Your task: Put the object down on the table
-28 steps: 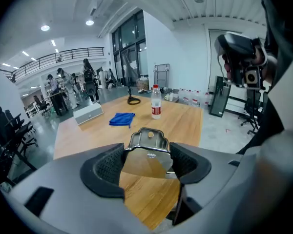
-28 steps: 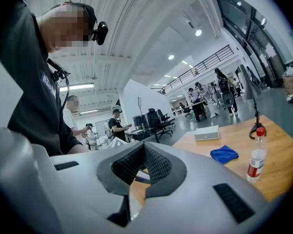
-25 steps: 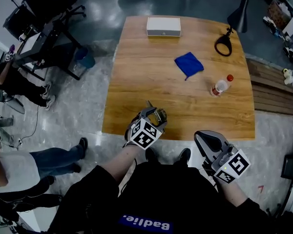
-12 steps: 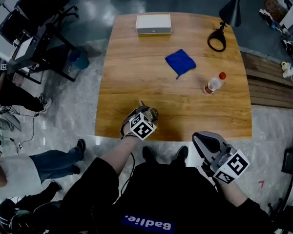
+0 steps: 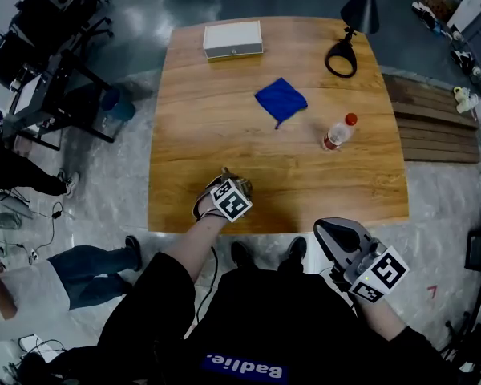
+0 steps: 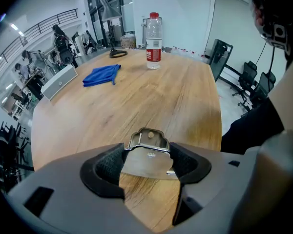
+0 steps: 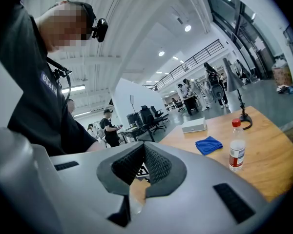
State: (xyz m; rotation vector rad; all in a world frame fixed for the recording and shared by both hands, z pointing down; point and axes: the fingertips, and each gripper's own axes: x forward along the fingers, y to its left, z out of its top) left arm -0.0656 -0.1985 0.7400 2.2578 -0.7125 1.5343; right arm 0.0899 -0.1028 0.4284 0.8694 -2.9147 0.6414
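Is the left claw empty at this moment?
No, the left claw is shut on a flat metal piece, which sits between its two dark pads over the wooden table.

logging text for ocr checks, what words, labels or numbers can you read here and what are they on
"Badie." in white on the person's black shirt, upside down in the head view.
Red label on the bottle: too small to read.
Tiny stamped marks on the metal clip: too small to read.
Shirt print in the right gripper view: cut off, unreadable.
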